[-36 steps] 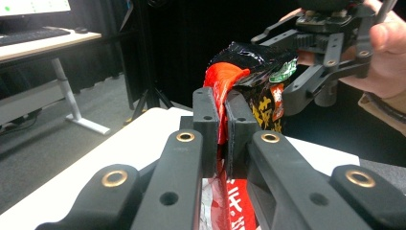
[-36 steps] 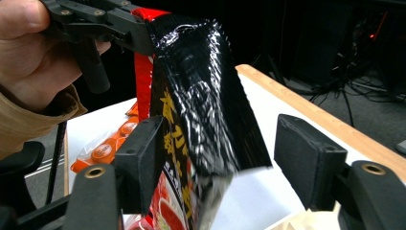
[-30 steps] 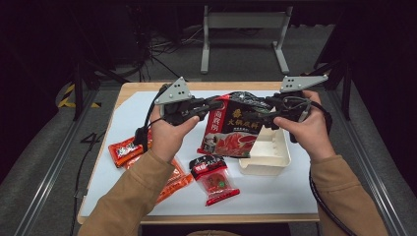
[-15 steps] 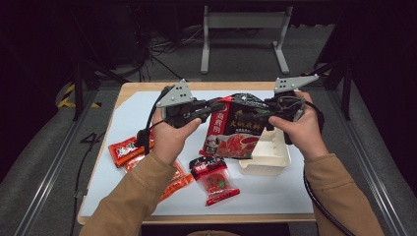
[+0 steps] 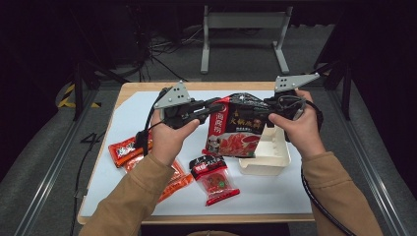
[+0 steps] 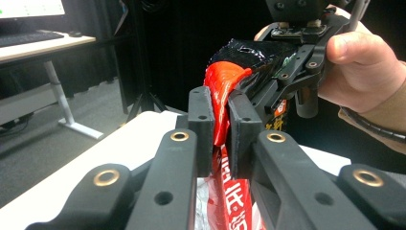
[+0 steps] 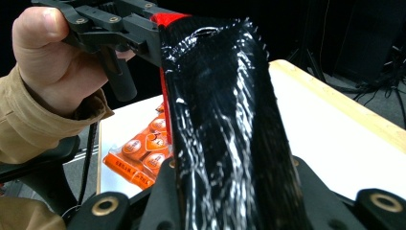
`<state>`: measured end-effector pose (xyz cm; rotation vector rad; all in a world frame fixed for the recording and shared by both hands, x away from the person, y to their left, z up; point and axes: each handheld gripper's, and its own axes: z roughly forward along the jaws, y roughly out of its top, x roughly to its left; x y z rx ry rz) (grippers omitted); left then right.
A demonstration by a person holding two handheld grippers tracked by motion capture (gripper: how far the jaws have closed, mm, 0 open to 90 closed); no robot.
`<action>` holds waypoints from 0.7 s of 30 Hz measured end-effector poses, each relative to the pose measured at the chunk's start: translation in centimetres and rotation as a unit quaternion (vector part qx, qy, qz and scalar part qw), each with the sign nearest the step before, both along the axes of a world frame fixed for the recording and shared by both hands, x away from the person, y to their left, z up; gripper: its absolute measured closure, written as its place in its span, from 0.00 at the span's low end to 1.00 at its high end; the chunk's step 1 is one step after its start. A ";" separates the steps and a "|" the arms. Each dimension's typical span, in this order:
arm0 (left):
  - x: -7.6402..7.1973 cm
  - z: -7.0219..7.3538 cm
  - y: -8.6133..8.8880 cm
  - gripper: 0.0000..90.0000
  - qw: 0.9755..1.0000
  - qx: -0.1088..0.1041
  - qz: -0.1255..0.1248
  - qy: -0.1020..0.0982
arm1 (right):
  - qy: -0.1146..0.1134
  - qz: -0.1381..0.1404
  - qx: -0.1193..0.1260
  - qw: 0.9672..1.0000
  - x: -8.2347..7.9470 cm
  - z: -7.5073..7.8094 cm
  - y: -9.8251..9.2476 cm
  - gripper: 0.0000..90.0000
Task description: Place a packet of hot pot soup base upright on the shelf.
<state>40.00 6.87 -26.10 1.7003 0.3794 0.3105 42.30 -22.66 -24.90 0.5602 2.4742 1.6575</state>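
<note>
A large red and black snack bag [image 5: 235,129] hangs over the table between my two grippers. My left gripper [image 5: 212,106] is shut on its red left edge; in the left gripper view the pads [image 6: 207,125] pinch the folded edge of the bag [image 6: 224,81], and the jaws have just been opening very slightly. My right gripper [image 5: 263,111] has just been closing and is now shut on the bag's black right side. In the right gripper view the glossy bag [image 7: 230,120] covers the jaws, with the left gripper [image 7: 139,34] at its far edge.
Below the bag a white plastic tray [image 5: 271,158] sits on the white mat [image 5: 147,114]. A small red sachet [image 5: 214,180] lies near the front, and orange-red packets [image 5: 125,148] lie by the left forearm. The wooden table edge [image 5: 147,87] runs behind.
The right gripper's jaws have closed on the bag's right side. Both hands have stayed about where they were, and the bag still hangs between them.
</note>
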 end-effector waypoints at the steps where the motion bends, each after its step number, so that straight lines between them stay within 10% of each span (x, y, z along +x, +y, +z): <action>1: 0.0 0.0 0.1 0.90 1.000 -0.001 0.000 -0.001 | 0.000 0.000 -0.001 1.000 0.0 0.1 0.1 0.87; 21: -1.1 -0.8 4.2 0.55 0.998 -0.001 0.056 0.016 | -0.037 -0.051 -0.022 0.998 2.6 1.9 -2.2 0.89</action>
